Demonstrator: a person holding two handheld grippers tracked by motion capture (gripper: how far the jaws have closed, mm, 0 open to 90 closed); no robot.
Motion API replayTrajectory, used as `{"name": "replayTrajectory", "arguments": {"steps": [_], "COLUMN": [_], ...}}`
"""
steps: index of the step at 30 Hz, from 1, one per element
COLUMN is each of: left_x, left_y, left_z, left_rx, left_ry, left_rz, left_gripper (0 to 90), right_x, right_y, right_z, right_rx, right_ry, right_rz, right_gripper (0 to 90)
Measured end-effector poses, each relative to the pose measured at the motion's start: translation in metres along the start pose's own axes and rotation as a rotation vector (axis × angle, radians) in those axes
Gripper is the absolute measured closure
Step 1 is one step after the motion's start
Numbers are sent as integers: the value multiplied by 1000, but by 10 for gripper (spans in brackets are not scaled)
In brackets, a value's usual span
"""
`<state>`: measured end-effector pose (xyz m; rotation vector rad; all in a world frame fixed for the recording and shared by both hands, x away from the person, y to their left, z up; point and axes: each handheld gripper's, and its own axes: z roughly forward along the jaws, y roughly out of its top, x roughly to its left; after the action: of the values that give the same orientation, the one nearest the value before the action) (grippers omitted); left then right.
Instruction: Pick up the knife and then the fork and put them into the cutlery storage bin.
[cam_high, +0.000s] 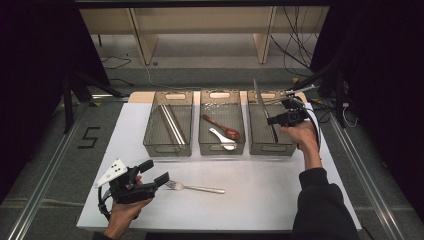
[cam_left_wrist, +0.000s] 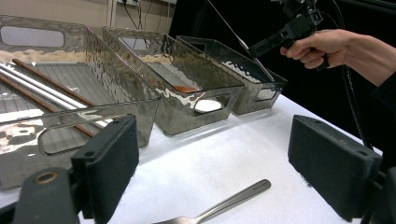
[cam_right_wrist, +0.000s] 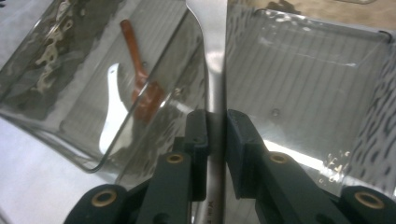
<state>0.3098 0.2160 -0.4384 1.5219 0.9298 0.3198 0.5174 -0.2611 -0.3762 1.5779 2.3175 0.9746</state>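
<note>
White worktop (cam_high: 260, 175) fills the middle of a dark room, with 3 clear plastic bins in a row along its far edge. Above the right bin (cam_high: 260, 145), the right gripper (cam_high: 276, 120) clamps a table knife (cam_high: 262, 105) by its handle; the jaws are narrow, pads pressed on the metal, seen close in the right gripper view (cam_right_wrist: 215, 135). That knife (cam_right_wrist: 212, 56) stands tilted, blade pointing up and away over the bin's left wall. In the left gripper view it (cam_left_wrist: 233, 35) rises as a thin line from the far hand.

Next over, the middle bin (cam_high: 205, 145) holds a brown spoon (cam_high: 222, 127) and a white spoon (cam_high: 222, 137). In the left bin (cam_high: 150, 145) lie chopsticks (cam_high: 172, 125).

Toward the near left corner, the left gripper (cam_high: 157, 172) rests with jaws wide and nothing between them, just beside a steel fork (cam_high: 197, 188) that lies flat near the near edge.
</note>
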Motion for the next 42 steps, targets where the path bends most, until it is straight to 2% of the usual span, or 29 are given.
{"name": "replayTrajectory", "arguments": {"steps": [11, 19, 30, 31, 33, 35, 37, 42], "left_x": [0, 0, 0, 0, 0, 0, -1, 0], "left_y": [0, 0, 0, 0, 0, 0, 0, 0], "left_z": [0, 0, 0, 0, 0, 0, 0, 0], "left_rx": [0, 0, 0, 0, 3, 4, 2, 0], "left_ry": [-1, -1, -1, -1, -2, -2, -2, -1], "left_rz": [0, 0, -1, -1, 2, 2, 4, -1], "left_gripper": [160, 159, 160, 159, 159, 160, 159, 160], "right_x": [-11, -14, -19, -19, -19, -15, -11, 1], "right_y": [0, -1, -8, -9, -7, -5, -3, -3], "right_z": [2, 5, 19, 19, 17, 16, 13, 10], "right_rx": [-8, 0, 60, 50, 35, 57, 34, 35], "right_ry": [-35, -74, -131, -131, -120, -115, -112, -74], "right_rz": [38, 40, 60, 68, 85, 57, 50, -3], "right_gripper": [799, 798, 809, 792, 703, 653, 604, 484]}}
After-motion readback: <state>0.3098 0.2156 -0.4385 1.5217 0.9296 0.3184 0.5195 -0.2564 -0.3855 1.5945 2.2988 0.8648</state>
